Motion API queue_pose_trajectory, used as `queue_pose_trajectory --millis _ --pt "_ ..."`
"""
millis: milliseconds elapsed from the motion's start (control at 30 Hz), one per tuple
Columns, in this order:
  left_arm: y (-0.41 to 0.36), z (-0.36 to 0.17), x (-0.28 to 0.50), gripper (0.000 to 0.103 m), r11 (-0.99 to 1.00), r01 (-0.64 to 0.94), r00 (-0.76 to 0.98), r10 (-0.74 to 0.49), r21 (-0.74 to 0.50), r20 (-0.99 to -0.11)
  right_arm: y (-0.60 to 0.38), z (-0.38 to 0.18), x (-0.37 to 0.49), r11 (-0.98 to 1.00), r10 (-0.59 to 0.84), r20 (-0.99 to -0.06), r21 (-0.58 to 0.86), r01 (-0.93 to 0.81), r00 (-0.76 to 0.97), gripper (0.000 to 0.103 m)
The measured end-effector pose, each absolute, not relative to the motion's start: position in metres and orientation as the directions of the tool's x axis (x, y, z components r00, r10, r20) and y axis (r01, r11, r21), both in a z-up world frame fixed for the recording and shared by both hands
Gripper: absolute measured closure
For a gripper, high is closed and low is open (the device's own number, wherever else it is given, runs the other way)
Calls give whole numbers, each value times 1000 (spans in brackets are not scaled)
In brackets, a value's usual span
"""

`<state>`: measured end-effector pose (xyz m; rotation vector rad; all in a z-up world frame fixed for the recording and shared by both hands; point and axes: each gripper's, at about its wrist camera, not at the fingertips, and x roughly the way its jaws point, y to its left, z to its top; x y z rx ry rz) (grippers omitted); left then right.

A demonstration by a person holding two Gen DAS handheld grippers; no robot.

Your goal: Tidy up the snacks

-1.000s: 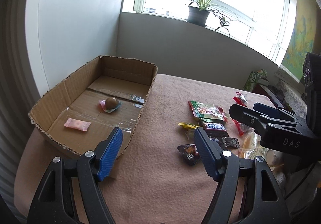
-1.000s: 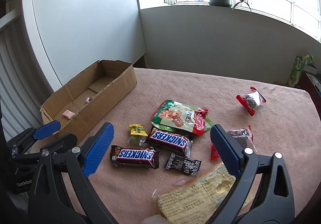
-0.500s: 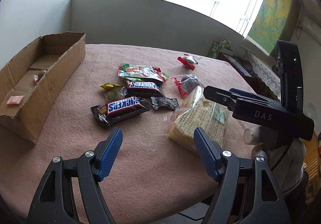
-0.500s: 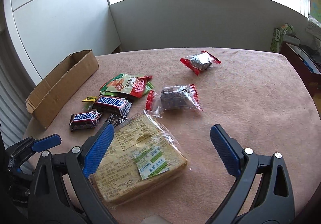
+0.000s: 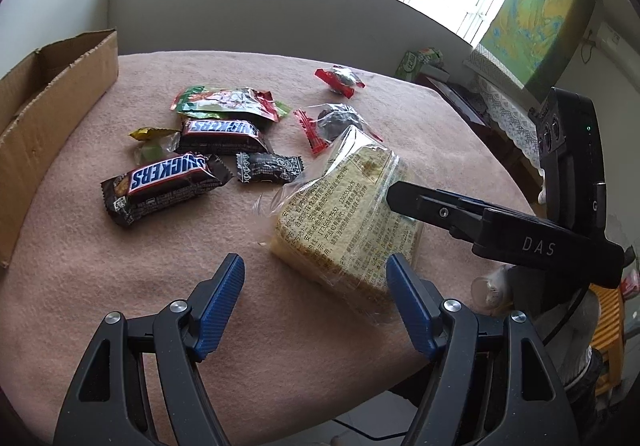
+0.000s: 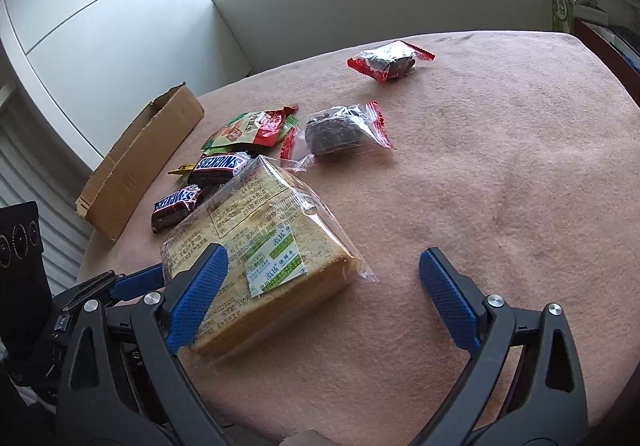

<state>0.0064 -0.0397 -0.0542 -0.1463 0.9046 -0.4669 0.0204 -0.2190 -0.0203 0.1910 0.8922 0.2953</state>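
Snack table, both grippers poised over its near edge. Left gripper (image 5: 314, 306): jaws wide apart, empty, above bare pink tablecloth (image 6: 500, 174). Right gripper (image 6: 320, 294): jaws wide apart, gripping nothing; its left pad overlaps the wrapped sponge cake (image 6: 260, 254) in view, contact uncertain. Two Snickers bars (image 5: 164, 182), a black candy (image 5: 268, 166) and other packets lie mid-table. Cardboard box (image 5: 52, 102) sits along the left edge.

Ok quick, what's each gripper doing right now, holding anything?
Left gripper: open, holding nothing.
Right gripper: open, holding nothing; the bread pack lies by its left finger, not gripped.
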Motion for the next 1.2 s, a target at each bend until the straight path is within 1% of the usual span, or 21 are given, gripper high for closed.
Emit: queue_pose_trajectory --millis 100,267,333,367,467,533,667,833,1200 --pt "-39 -56 8 29 887 323 520 -458 -331 -721 -216 -22 22 939 342 -736 293 -180 584 5" --pt "-39 -59 12 29 875 329 505 -482 -356 -716 -211 -23 23 925 377 -730 324 -198 570 12" --pt "-41 -60 13 29 867 338 496 -494 -365 -714 -208 -24 23 920 391 -726 334 -207 566 19" --pt "-41 -60 14 30 865 342 494 -499 -368 -712 -208 -23 23 915 401 -723 344 -211 562 20" --pt "-41 -59 12 36 856 358 491 -513 -374 -704 -206 -23 22 917 397 -724 342 -206 564 22" --pt "-44 -57 10 37 861 366 503 -503 -353 -703 -208 -23 22 915 400 -722 349 -201 564 24" --pt "-48 -55 8 37 867 380 517 -489 -323 -703 -208 -22 22 915 399 -720 353 -196 567 26" --pt "-44 -53 8 38 873 372 529 -479 -316 -700 -202 -21 21 914 402 -722 348 -206 564 29" --pt "-31 -45 5 39 890 348 576 -452 -296 -681 -183 -10 21 911 412 -708 335 -240 573 30"
